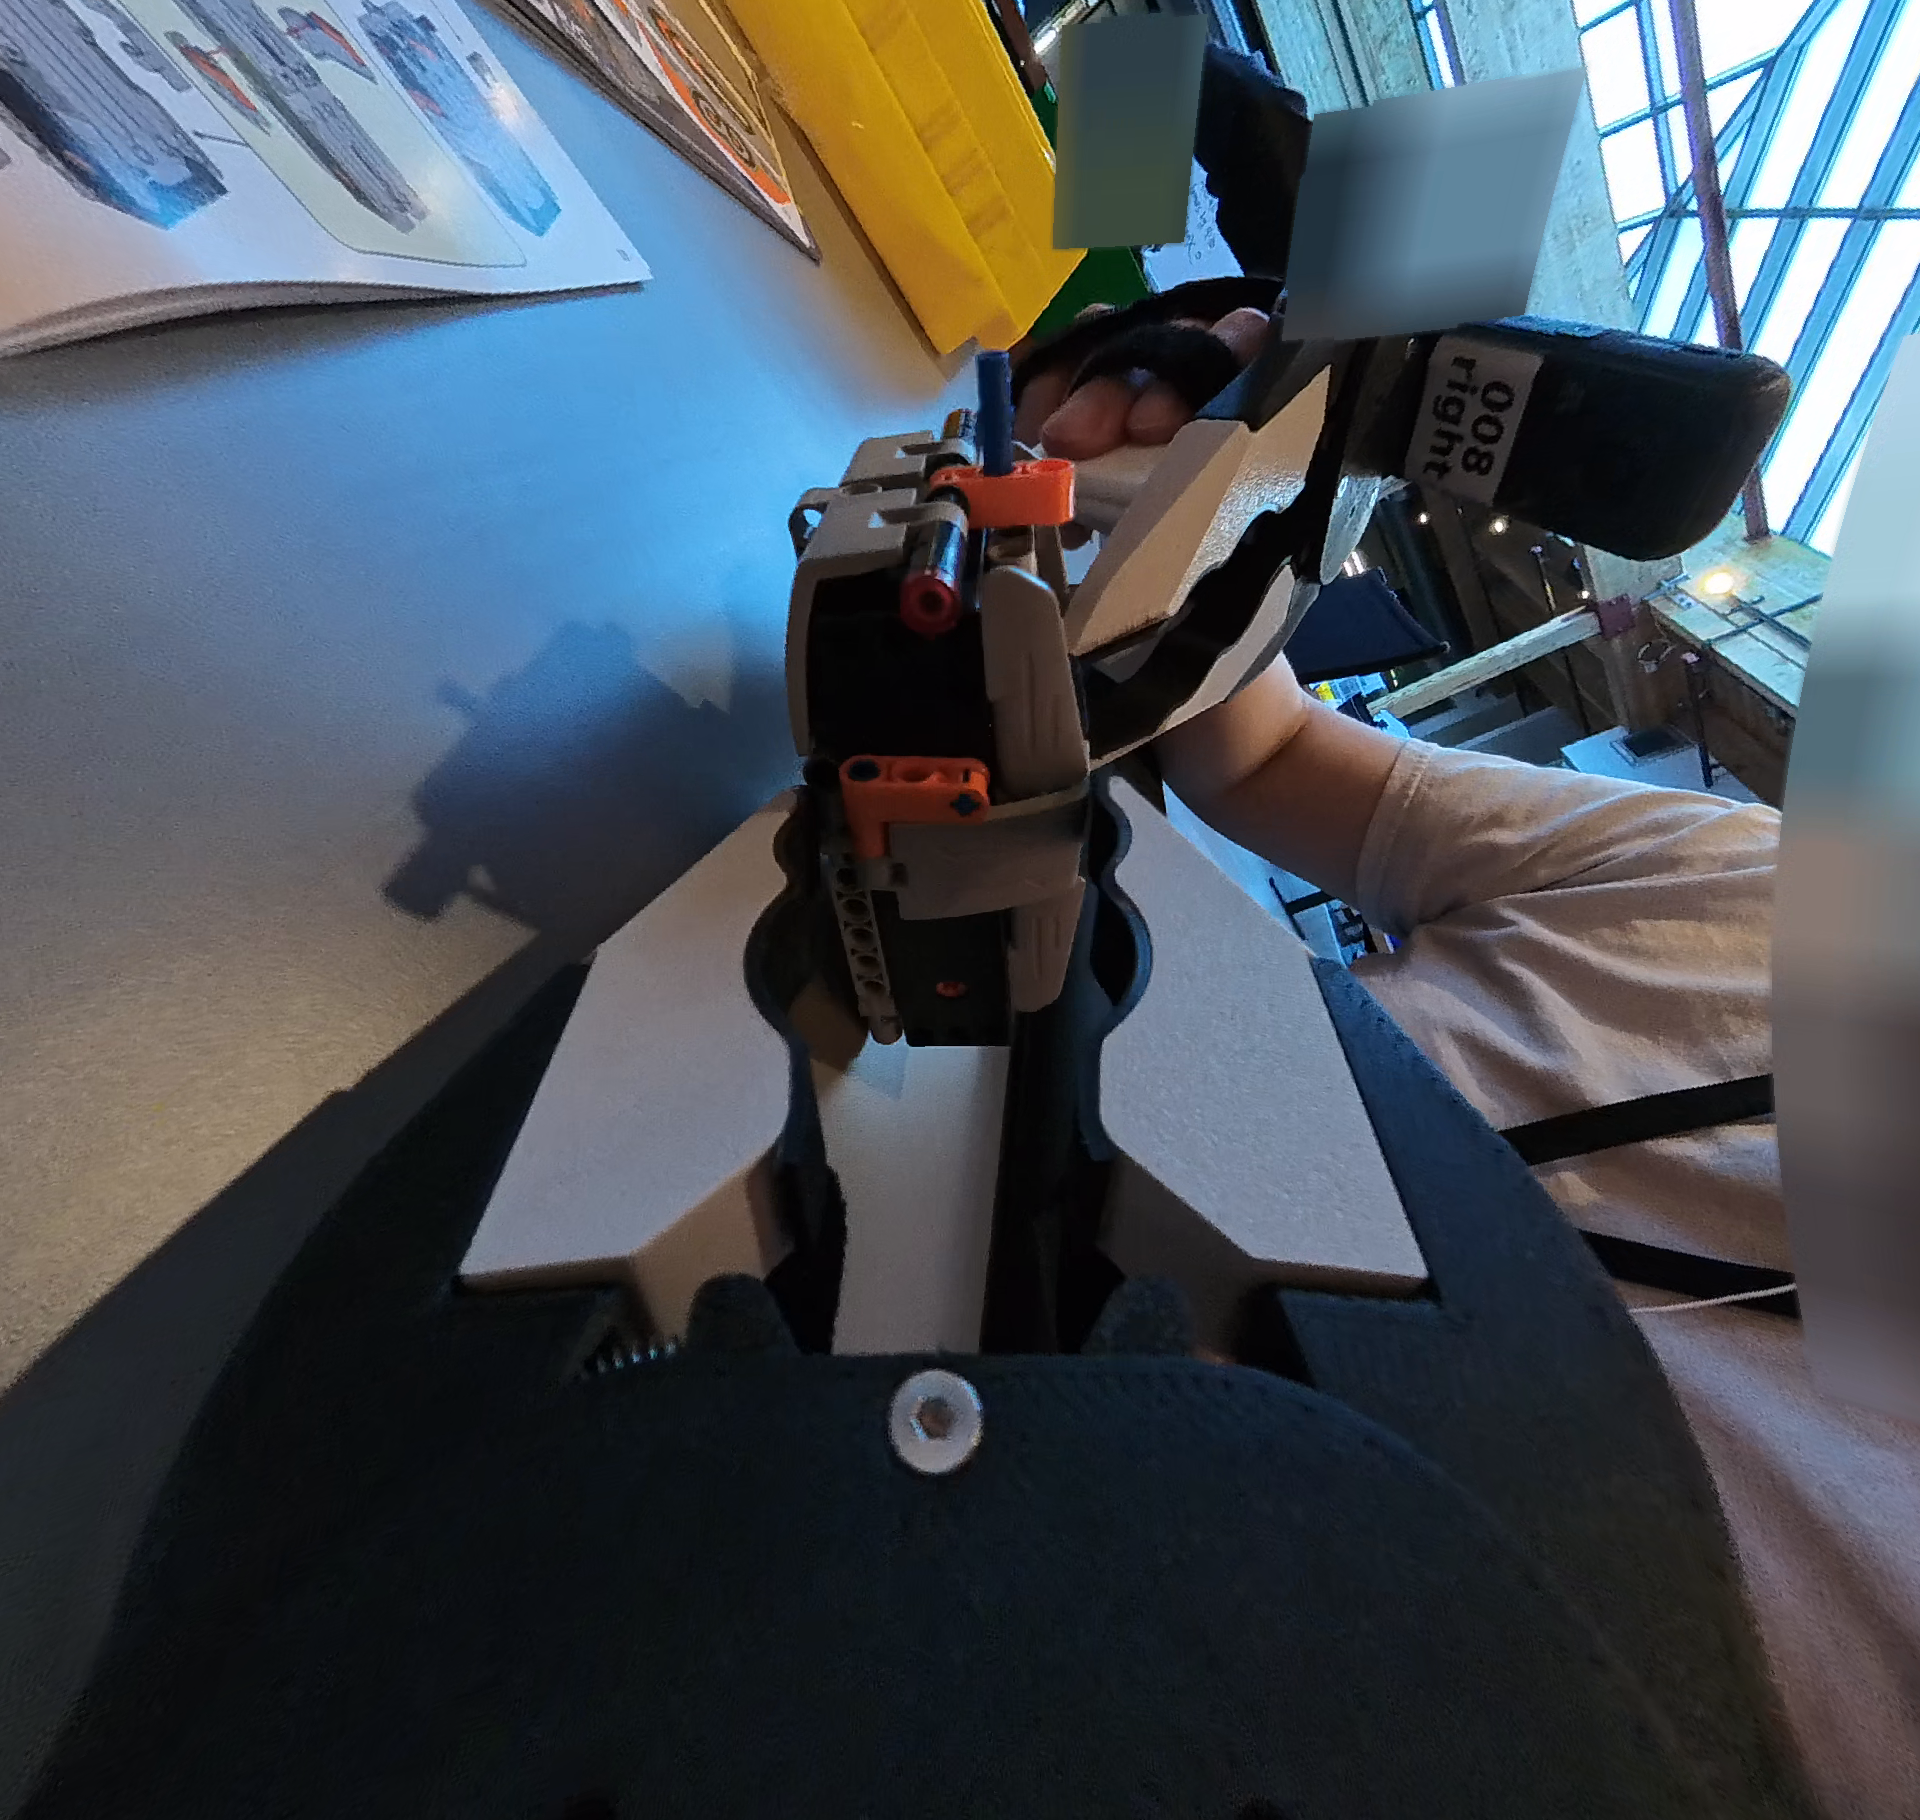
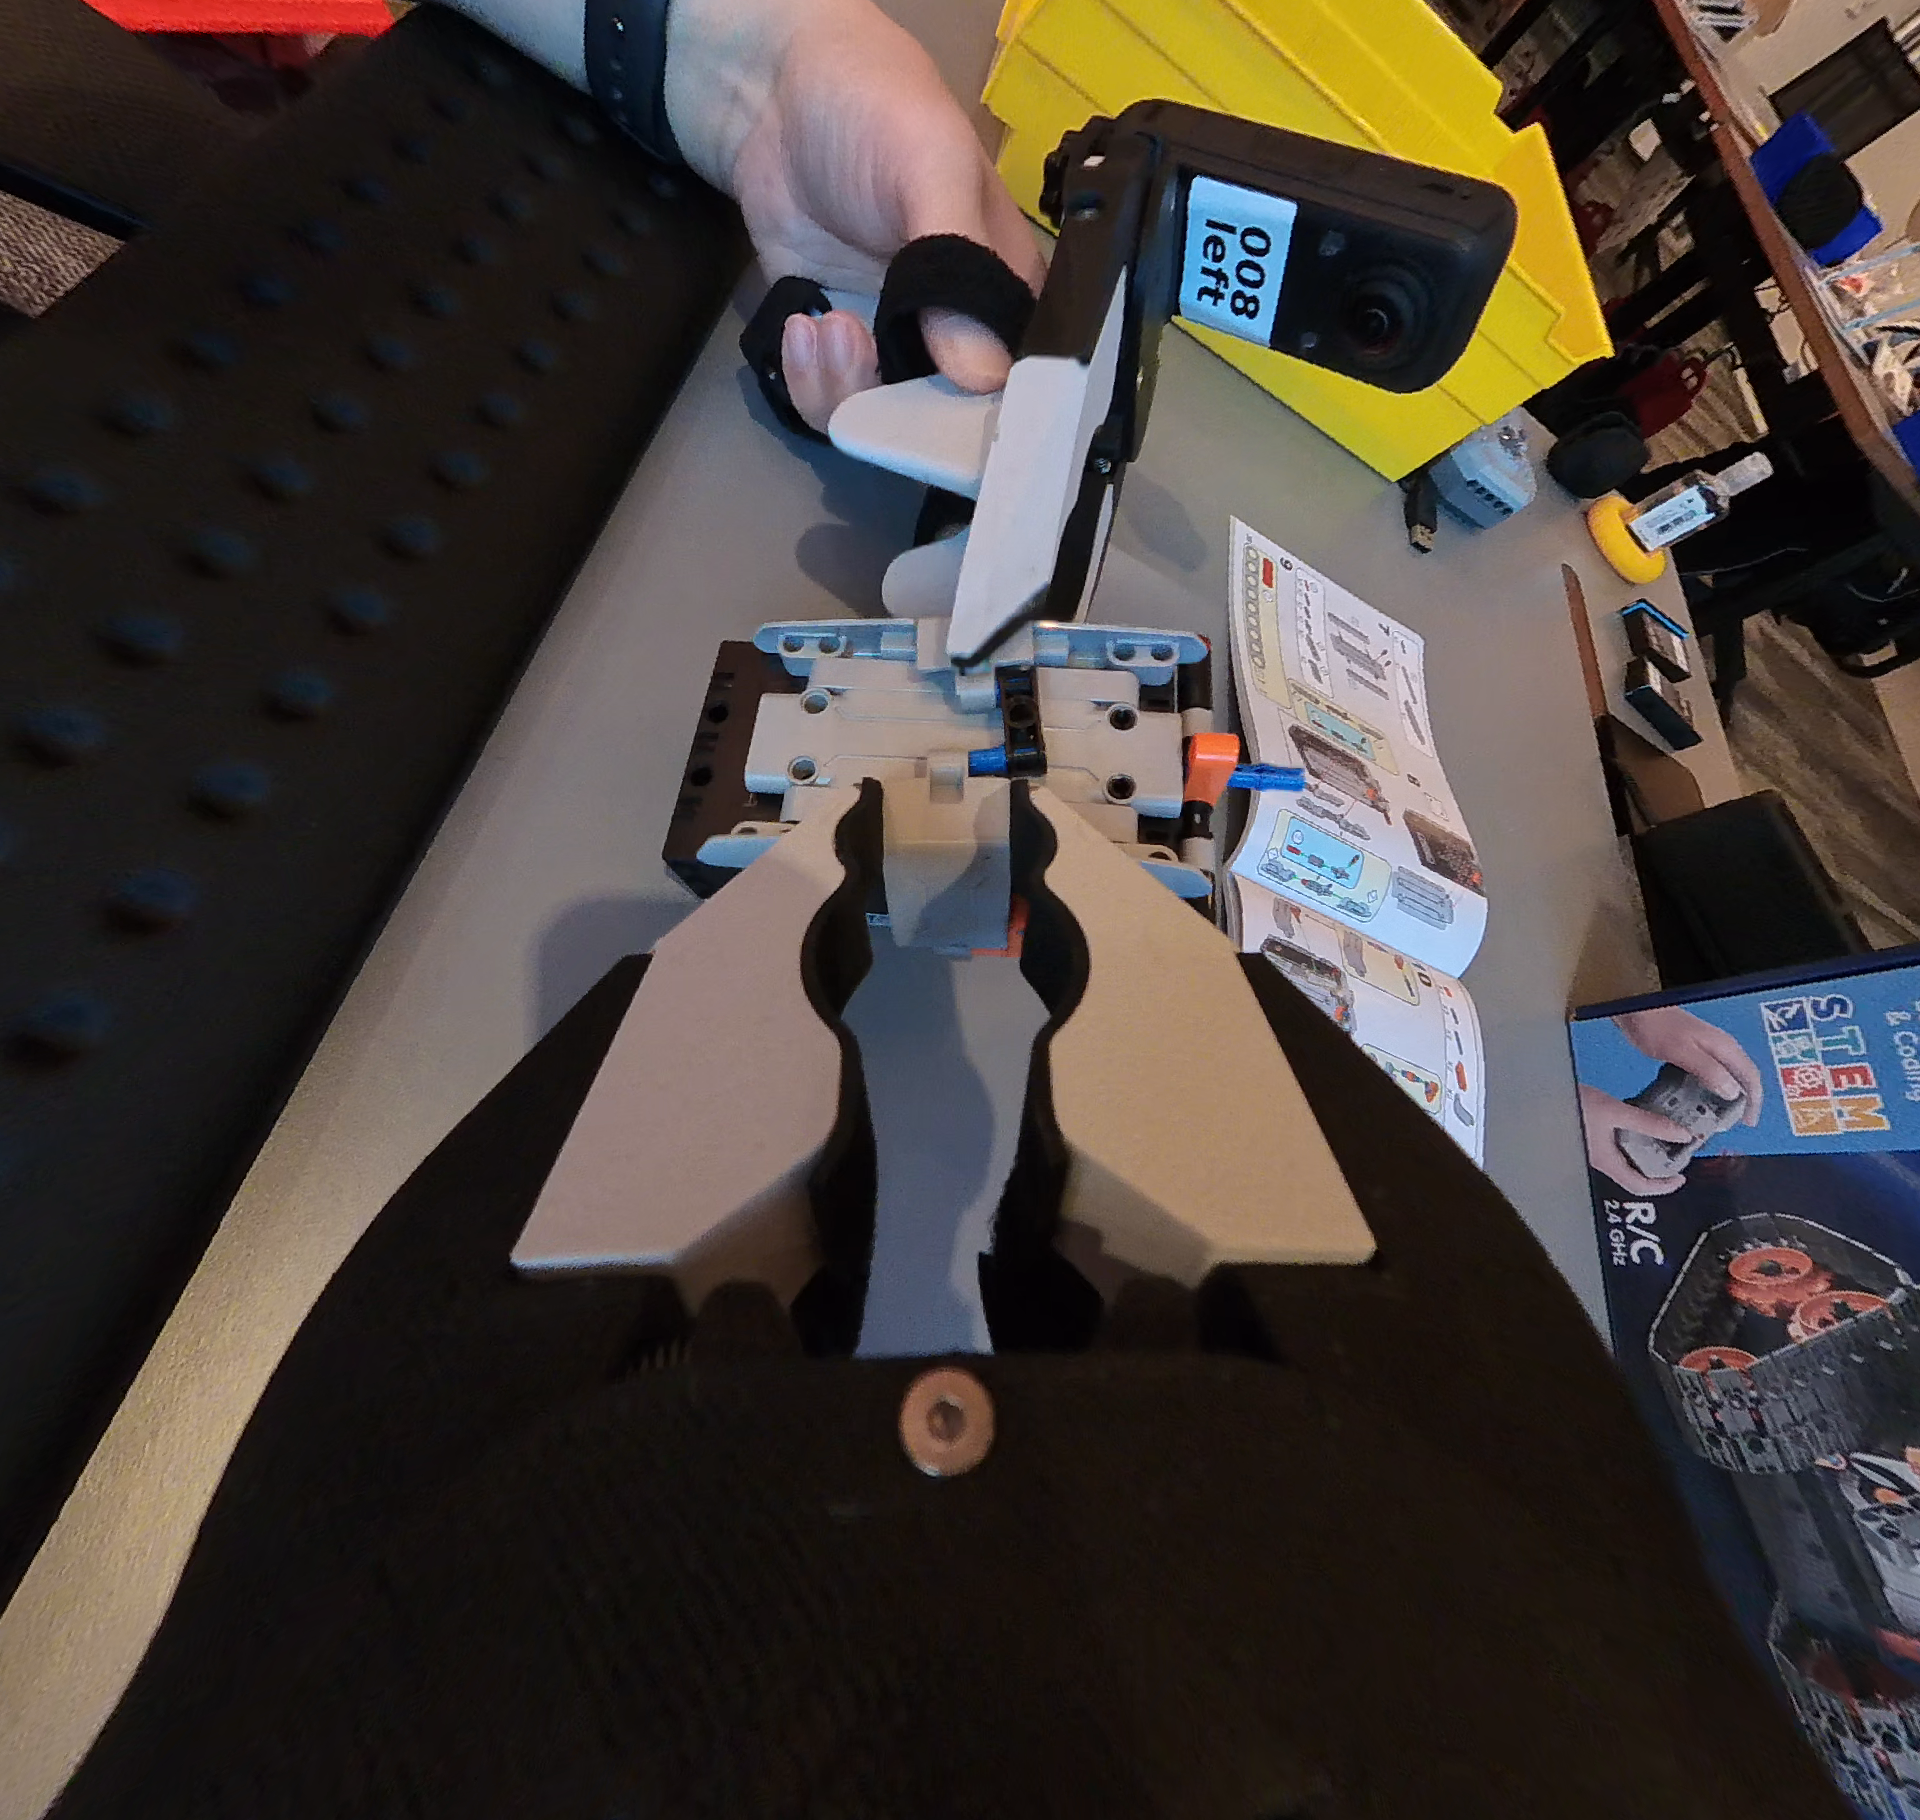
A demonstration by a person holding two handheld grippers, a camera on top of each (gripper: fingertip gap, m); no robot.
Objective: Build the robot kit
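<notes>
A grey and black brick model [image 1: 894, 669] with orange connectors and a blue axle [image 1: 992, 409] is held above the grey table [image 1: 312, 627]. My left gripper [image 1: 945, 804] is shut on the model's near end, one finger on each side. The right gripper [image 1: 1174, 544] reaches in from the right and grips the far end. In the right wrist view, my right gripper [image 2: 940, 794] is shut on a grey block at the near edge of the model [image 2: 831, 731]. The left gripper [image 2: 997, 565] comes from above and holds the model's far edge. The blue axle [image 2: 1262, 776] sticks out to the right.
An open instruction booklet [image 2: 1340, 783] lies right of the model and shows in the left wrist view [image 1: 260, 108]. Yellow bins [image 2: 1299, 108] stand at the back. A printed box [image 2: 1766, 1251] lies at the right. A black studded mat [image 2: 260, 420] runs along the left. The tips of both grippers are at nearly the same place.
</notes>
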